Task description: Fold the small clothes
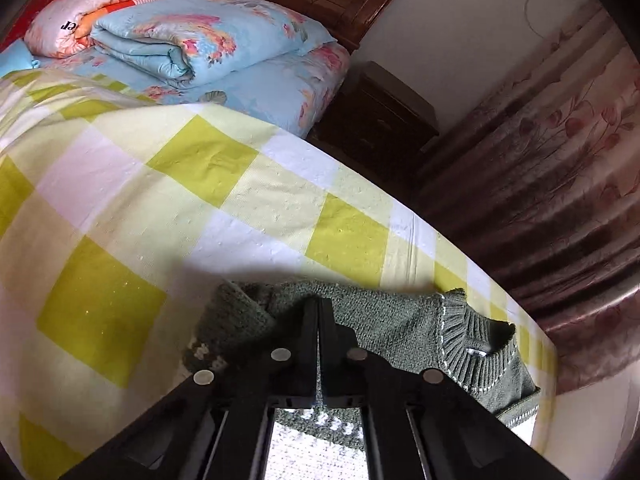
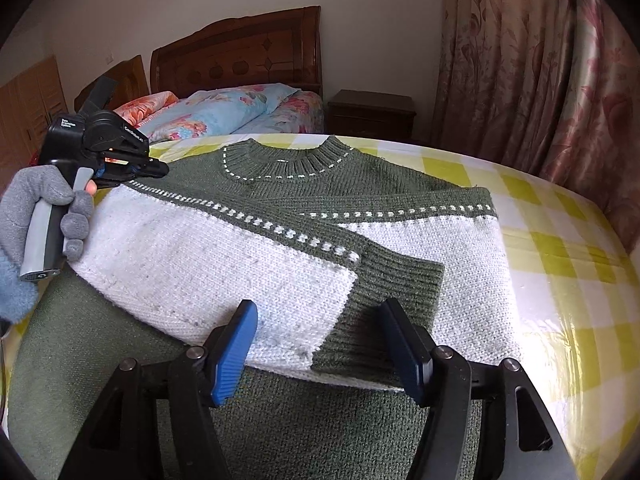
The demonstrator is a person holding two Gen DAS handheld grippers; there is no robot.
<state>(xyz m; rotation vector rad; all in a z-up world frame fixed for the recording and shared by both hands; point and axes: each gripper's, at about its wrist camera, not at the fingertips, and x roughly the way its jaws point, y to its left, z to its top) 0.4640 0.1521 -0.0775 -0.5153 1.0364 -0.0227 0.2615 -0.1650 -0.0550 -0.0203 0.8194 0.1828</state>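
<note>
A small green and white knitted sweater (image 2: pixel 280 216) lies on the checked bed, neck away from me, with one sleeve (image 2: pixel 224 264) folded across the chest and its green cuff (image 2: pixel 396 284) near the middle. My right gripper (image 2: pixel 320 332) is open just above the sleeve's near edge, holding nothing. My left gripper (image 1: pixel 319 304) is shut on the sweater's left shoulder edge (image 1: pixel 256 312); the collar (image 1: pixel 476 344) lies to its right. The left gripper also shows in the right wrist view (image 2: pixel 160 170), held by a grey-gloved hand.
The yellow and white checked bedsheet (image 1: pixel 160 200) covers the bed. Folded floral quilts (image 1: pixel 192 40) are stacked by the wooden headboard (image 2: pixel 240 60). A dark nightstand (image 2: pixel 372 114) and pink curtains (image 2: pixel 540 80) stand beyond the bed's right edge.
</note>
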